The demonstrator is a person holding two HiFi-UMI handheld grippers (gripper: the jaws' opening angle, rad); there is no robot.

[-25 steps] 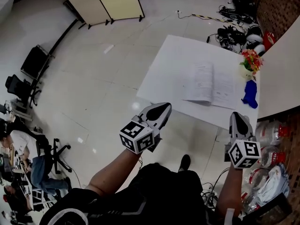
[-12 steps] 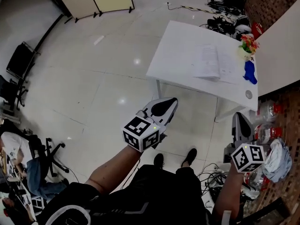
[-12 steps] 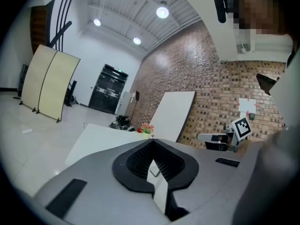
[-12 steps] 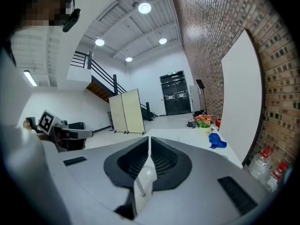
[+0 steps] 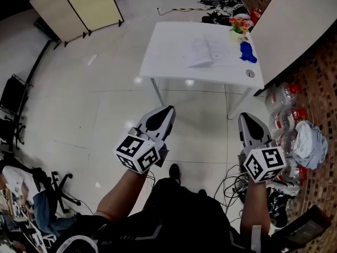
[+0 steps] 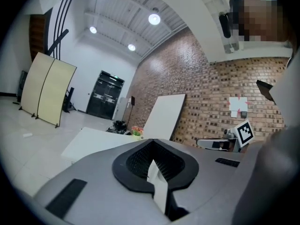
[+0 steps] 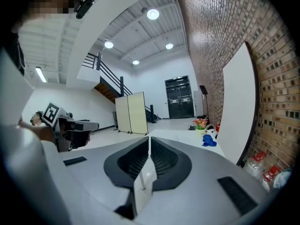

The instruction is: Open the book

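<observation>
Backing off had carried the left tongs (image 5: 169, 109), jaws together on nothing, well away from the white table (image 5: 167, 49), which sat farther up the head view than a second earlier. On it the book (image 5: 202, 51) lay spread open, so the task looked finished; the right tongs (image 5: 244, 116) were likewise closed and empty. Print on the pages was too small to read, and neither gripper view showed the book clearly.

Lab-type hall w/ brick wall (image 6: 197, 78), partition screen (image 5: 79, 7), office chairs (image 5: 58, 181), floor cables (image 5: 231, 181).
</observation>
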